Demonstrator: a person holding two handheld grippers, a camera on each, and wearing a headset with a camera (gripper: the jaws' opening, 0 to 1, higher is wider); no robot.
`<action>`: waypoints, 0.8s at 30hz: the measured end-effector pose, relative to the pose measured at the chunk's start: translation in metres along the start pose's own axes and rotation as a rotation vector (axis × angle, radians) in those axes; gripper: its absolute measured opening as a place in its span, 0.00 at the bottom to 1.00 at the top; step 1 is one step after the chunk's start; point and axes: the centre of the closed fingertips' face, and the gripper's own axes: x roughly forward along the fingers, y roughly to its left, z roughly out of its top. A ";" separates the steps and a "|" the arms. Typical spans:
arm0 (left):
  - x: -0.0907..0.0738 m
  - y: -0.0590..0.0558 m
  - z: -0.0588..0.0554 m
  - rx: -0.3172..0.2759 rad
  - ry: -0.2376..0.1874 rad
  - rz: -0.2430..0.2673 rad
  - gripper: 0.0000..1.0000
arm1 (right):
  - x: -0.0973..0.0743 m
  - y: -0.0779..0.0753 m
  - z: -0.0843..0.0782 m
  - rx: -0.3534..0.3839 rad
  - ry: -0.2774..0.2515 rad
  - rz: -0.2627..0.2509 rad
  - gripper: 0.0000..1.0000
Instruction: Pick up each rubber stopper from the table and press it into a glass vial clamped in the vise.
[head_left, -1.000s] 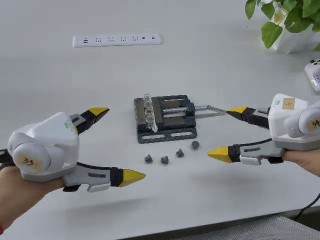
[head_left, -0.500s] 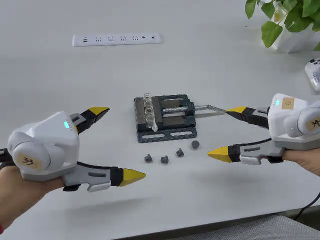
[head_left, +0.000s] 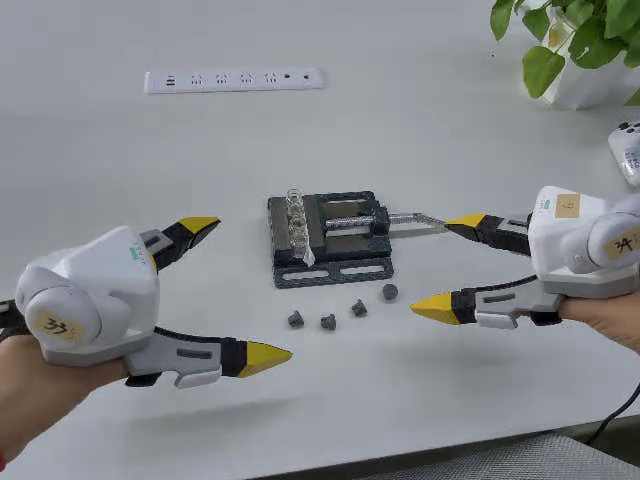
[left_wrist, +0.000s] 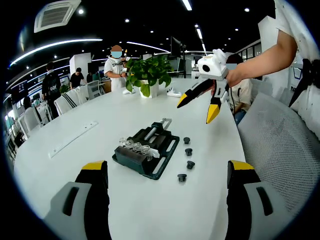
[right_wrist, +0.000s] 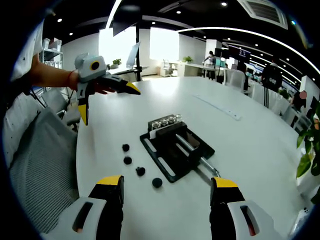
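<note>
Since half a second ago the right gripper (head_left: 430, 265) has crept a little closer to the vise (head_left: 335, 240). Its jaws are spread wide with nothing between them. The left gripper (head_left: 253, 288) sits where it was, on the vise's left and nearer to me, its jaws also wide apart and empty. The vise and everything on the surface (head_left: 450, 130) have stayed put.

The glass vials (head_left: 298, 225) stand upright in a row, clamped at the left end of the vise. Four rubber stoppers (head_left: 328, 322) lie loose on the surface just in front of the vise, in a ragged line that climbs to the right, each apart from the next.

The vise's screw handle (head_left: 410, 217) pokes out to the right, and the right gripper's upper tip looks to be just beside its end (I cannot tell whether they touch). Well behind the vise lies a white power strip (head_left: 235, 79). Far to the right of the vise are a potted plant (head_left: 570, 45) and a small white device (head_left: 628, 150).
</note>
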 end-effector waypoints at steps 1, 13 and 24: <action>0.000 0.000 0.000 0.000 0.000 0.000 0.99 | 0.000 0.001 0.001 -0.005 0.006 0.006 0.67; 0.001 0.000 0.000 -0.004 -0.006 -0.001 0.99 | 0.010 0.005 0.009 -0.089 0.072 0.072 0.60; 0.000 0.001 -0.003 -0.010 -0.010 0.006 0.99 | 0.022 0.012 0.005 -0.176 0.174 0.152 0.47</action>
